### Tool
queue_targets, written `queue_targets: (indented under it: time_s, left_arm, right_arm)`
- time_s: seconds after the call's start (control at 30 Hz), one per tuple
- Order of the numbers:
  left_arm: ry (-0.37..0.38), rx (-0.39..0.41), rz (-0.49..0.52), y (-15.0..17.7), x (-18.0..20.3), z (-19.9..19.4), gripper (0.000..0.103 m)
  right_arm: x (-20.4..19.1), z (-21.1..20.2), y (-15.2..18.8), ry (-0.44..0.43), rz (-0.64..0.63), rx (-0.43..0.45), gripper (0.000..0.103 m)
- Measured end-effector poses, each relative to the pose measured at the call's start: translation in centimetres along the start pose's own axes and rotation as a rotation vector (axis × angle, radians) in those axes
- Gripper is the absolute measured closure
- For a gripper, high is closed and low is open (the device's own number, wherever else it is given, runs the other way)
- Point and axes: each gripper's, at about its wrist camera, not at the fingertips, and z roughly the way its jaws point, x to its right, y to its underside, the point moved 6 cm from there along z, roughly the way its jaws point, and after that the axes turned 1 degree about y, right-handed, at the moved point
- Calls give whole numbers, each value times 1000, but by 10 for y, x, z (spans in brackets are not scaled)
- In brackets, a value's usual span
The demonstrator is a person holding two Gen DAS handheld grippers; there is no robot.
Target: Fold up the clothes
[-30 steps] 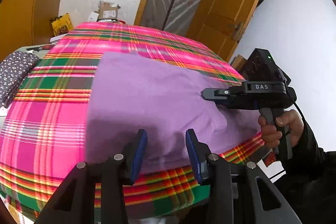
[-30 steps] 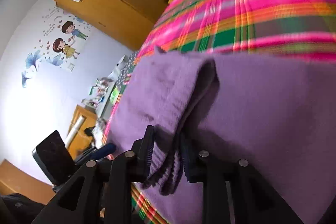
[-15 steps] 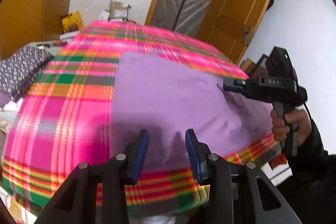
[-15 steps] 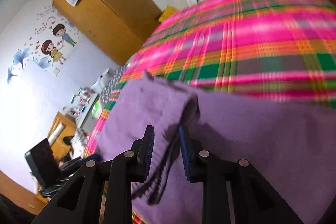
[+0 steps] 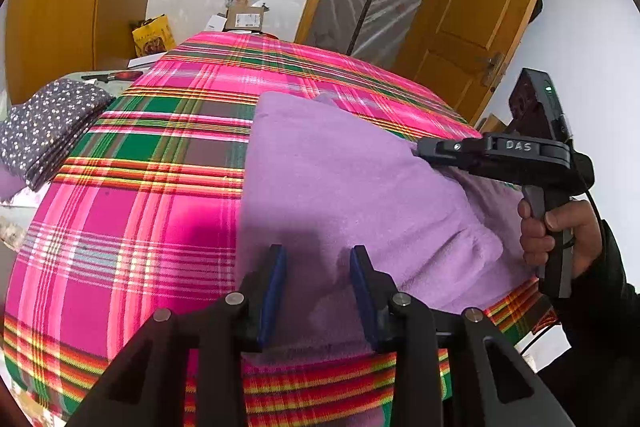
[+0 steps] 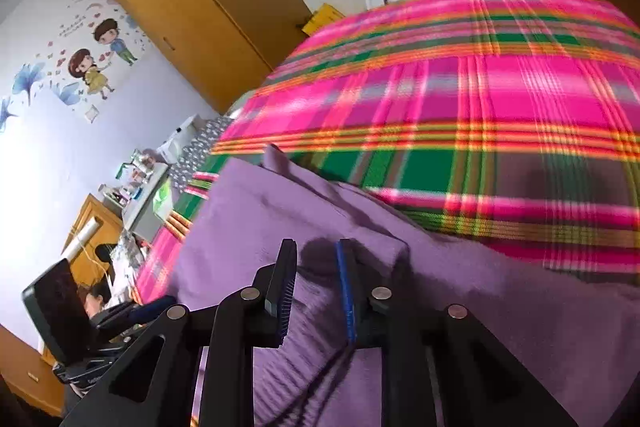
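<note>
Left claw (image 5: 318, 287), jaws just narrowing yet empty, hovers over the purple garment (image 5: 340, 195) on the plaid bed (image 5: 140, 227); right claw (image 6: 316, 291) pinches its raised fold. Soft, limp fleece: grip hems or corners.

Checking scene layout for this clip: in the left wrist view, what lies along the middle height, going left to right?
Dotted dark fabric → plaid cloth → purple garment → right gripper → hand on its handle.
</note>
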Motion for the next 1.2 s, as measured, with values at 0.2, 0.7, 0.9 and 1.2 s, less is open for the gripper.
queue_targets:
  time_s: [0.2, 0.7, 0.9, 1.2]
  left_arm:
    - [31, 13, 32, -8, 20, -4, 68]
    - [108, -52, 90, 5, 54, 19, 68]
    - [100, -25, 83, -2, 51, 9, 68]
    - [149, -42, 126, -2, 72, 14, 68]
  right_arm:
    - [-25, -2, 10, -20, -109, -16, 80]
    - [-18, 44, -5, 39, -159, -96, 86]
    - [-16, 14, -10, 51, -154, -6, 84]
    - [6, 1, 6, 68, -99, 0, 82]
